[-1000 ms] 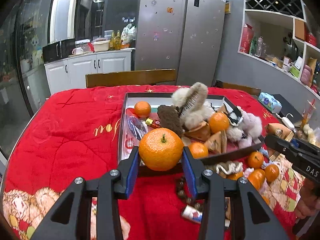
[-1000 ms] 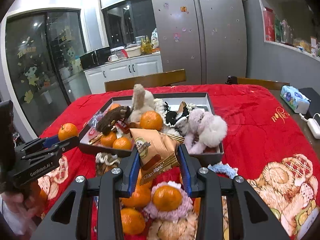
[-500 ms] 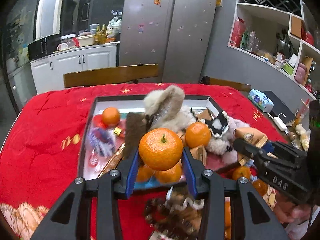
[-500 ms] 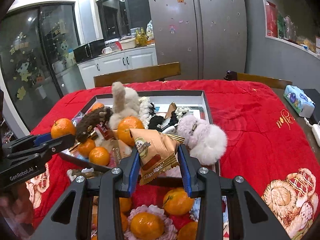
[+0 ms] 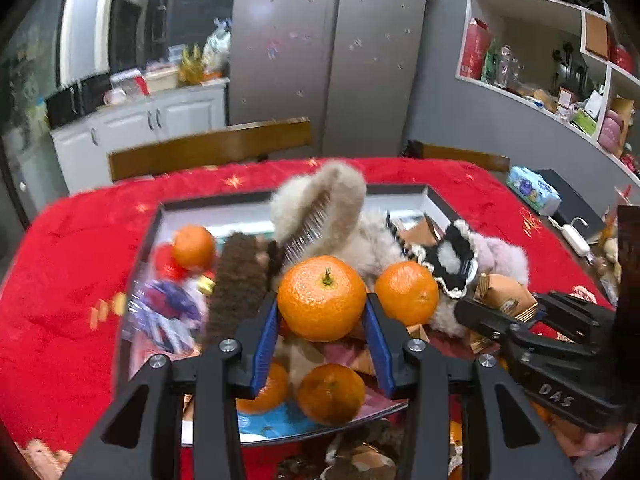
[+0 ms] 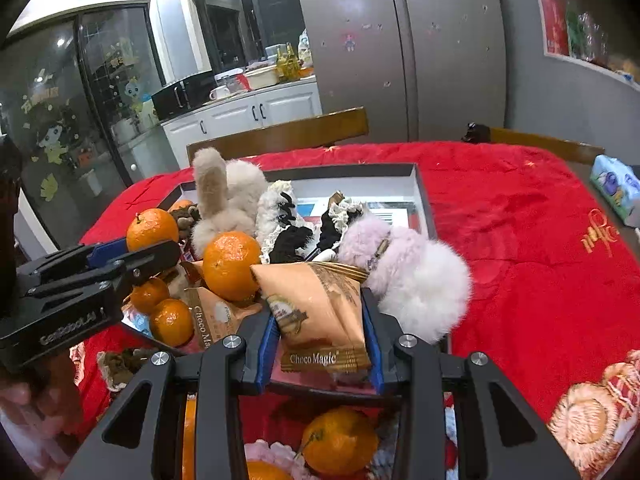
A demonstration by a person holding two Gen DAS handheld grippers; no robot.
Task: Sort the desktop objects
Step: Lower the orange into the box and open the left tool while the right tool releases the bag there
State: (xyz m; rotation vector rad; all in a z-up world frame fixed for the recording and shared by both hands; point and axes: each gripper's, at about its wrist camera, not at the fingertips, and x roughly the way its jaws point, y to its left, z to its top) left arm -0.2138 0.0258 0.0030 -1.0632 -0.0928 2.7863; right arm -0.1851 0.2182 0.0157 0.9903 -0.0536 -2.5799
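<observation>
A plush red cloth covers the desk, bearing a shallow grey rectangular tray heaped with fluffy toys. Above the tray, the left gripper has its fingers clamped on a round, dimpled orange; the right gripper pinches a crinkly tan snack packet.

Tablecloth: you work over a red fabric tablecloth with gold stars, gold lettering and tan bear prints.
Fruit: your round orange mandarin has a green stem.
Snack: your peach foil snack packet carries brown print and a gold "Choco Magic" band.
Tray: the shallow rectangular tray is dark grey outside, pale inside.
Pads: blue pads on black frames.
Plush: one fluffy toy is lilac-white, another furry piece beige.
</observation>
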